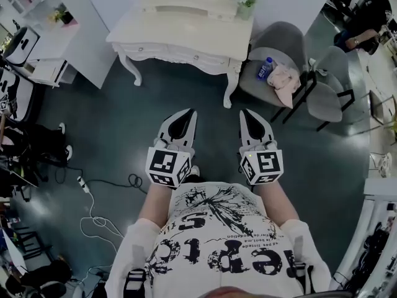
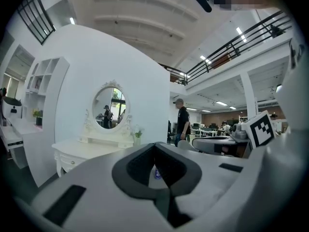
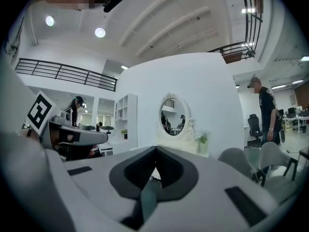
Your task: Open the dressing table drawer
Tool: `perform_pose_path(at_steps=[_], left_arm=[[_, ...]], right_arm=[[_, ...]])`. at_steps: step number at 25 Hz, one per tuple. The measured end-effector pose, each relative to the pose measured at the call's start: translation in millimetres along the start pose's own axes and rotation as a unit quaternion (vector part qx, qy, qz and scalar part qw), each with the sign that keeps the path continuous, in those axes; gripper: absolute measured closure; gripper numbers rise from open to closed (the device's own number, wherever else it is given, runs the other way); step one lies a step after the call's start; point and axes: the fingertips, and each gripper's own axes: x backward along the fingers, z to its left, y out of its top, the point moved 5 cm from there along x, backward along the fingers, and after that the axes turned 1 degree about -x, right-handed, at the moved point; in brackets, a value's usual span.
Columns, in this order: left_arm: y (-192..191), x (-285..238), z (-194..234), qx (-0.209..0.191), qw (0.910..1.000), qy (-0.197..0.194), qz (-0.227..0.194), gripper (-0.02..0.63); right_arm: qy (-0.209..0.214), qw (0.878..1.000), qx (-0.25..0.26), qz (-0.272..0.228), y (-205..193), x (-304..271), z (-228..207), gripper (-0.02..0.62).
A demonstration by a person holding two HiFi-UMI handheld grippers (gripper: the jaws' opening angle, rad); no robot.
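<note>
Pointed left gripper (image 1: 188, 112), right gripper (image 1: 245, 112) closed; curvy dressing table (image 1: 167, 33).

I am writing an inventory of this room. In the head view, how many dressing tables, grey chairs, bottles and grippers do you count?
dressing table: 1
grey chairs: 2
bottle: 1
grippers, left gripper and right gripper: 2
Total: 6

Dressing table (image 1: 186, 39) ahead; chair (image 1: 286, 39) right; shelf unit (image 1: 46, 45) left.
</note>
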Motion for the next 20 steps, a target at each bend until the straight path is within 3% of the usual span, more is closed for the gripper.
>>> perform_pose_path(at_steps=[10,20], left_arm=[[6,-35,129,0.000,1.0000,-0.008,0.003,0.588],[-6,-88,195,0.017,0.9996,0.000,0.020,0.588]], right_arm=[[-0.041,0.999,-0.003,-0.001,-1,-116,27,0.578],[-0.038,0.999,0.007,0.020,-7,-205,15,0.577]])
